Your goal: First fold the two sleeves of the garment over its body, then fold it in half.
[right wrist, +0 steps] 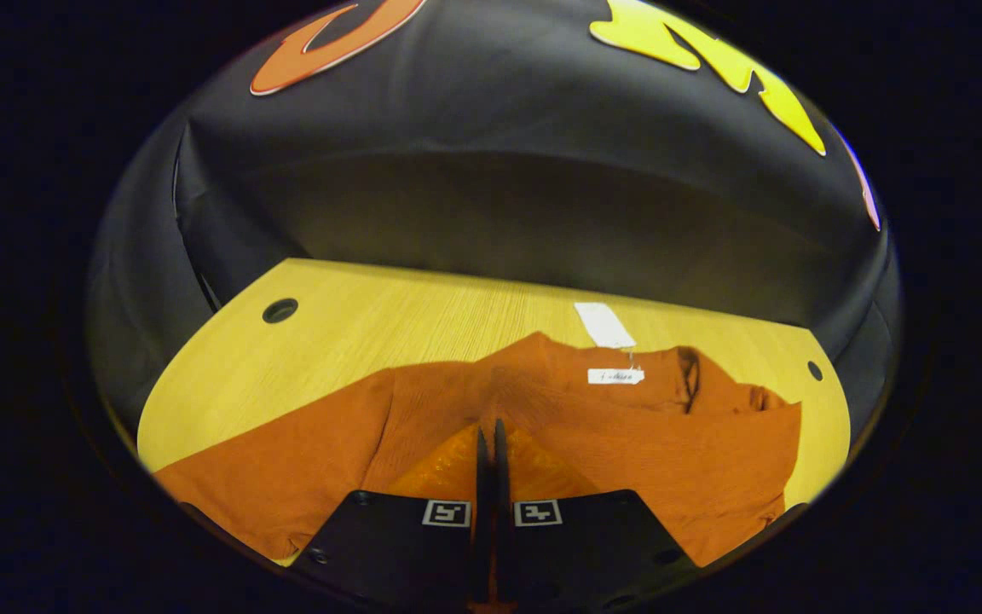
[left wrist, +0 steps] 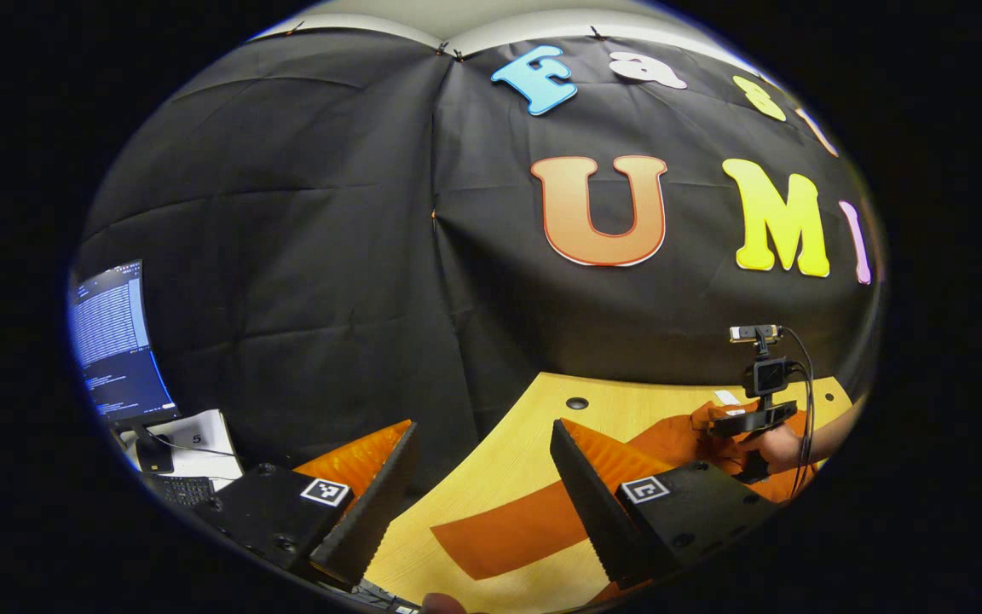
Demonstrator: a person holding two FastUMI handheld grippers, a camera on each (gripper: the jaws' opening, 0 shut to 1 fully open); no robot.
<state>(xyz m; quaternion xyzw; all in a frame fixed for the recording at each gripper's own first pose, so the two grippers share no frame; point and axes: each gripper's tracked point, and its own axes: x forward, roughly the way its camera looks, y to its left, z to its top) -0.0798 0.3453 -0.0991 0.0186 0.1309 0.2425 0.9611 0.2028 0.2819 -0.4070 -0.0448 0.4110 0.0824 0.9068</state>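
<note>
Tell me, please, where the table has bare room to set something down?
Bare table lies between the orange garment and the booth wall, around the cable hole. The near side is crowded: the garment spreads there.

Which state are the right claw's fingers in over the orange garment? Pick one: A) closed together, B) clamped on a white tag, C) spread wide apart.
A: in the right gripper view the right claw has its two fingers pressed side by side above the orange garment, short of the white tag.
</note>
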